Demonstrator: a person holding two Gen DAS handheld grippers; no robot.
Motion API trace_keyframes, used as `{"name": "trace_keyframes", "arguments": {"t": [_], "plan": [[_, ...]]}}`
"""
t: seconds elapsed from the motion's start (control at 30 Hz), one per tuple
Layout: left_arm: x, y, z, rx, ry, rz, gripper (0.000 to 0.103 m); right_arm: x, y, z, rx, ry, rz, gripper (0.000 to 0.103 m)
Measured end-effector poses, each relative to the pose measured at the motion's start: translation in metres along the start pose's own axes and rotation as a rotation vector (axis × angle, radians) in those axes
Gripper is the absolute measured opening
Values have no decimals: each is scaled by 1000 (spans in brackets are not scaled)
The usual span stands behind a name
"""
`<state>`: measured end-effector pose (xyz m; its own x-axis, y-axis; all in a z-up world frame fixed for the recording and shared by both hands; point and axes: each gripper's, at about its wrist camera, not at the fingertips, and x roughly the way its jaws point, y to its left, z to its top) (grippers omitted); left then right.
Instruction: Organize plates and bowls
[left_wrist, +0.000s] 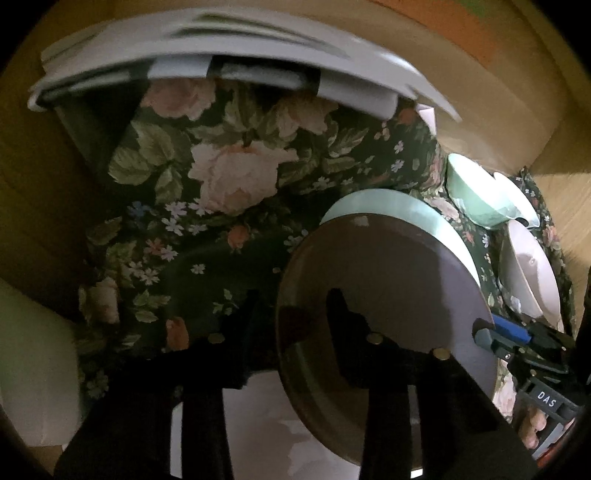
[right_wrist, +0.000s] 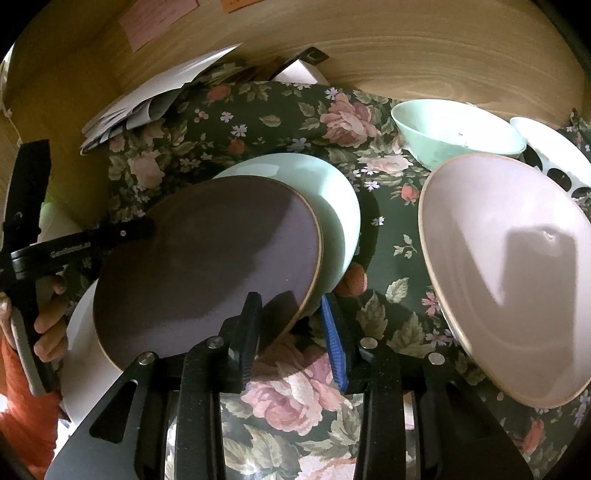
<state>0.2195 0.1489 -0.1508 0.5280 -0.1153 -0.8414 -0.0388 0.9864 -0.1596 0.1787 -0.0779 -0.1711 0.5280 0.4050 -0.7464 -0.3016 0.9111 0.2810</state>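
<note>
A dull purple plate (right_wrist: 207, 258) lies on a mint-green dish (right_wrist: 332, 206), and the pair is tilted over the floral cloth (right_wrist: 280, 110). My right gripper (right_wrist: 291, 314) is shut on their near rim, black finger on the purple plate, blue-padded finger under the green dish. My left gripper (right_wrist: 147, 227) clamps the opposite rim. In the left wrist view the purple plate (left_wrist: 388, 266) sits between the left gripper's (left_wrist: 295, 306) dark fingers, with the right gripper (left_wrist: 484, 332) at its right edge. A pink plate (right_wrist: 498, 277) leans at the right.
A green bowl (right_wrist: 458, 129) and a white bowl with holes (right_wrist: 554, 155) stand at the back right. Loose papers (right_wrist: 147, 99) lie at the back left. A white plate (right_wrist: 81, 350) sits under the stack's left side. Wooden walls (right_wrist: 406, 48) close in behind.
</note>
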Motion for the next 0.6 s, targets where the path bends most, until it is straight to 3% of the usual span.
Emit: {"name": "trace_keyframes", "arguments": {"t": [0.1,0.23,0.6], "plan": [[6,0,1,2,16,-13,25,1,1,1,-5,-3,-6,30],[5,0,1,18,15,-9,25,0,2,0,-19,-4,-5,26],[-12,-9,-5,46,-6,-45,25,1,-4,-5,31,1,13,26]]}}
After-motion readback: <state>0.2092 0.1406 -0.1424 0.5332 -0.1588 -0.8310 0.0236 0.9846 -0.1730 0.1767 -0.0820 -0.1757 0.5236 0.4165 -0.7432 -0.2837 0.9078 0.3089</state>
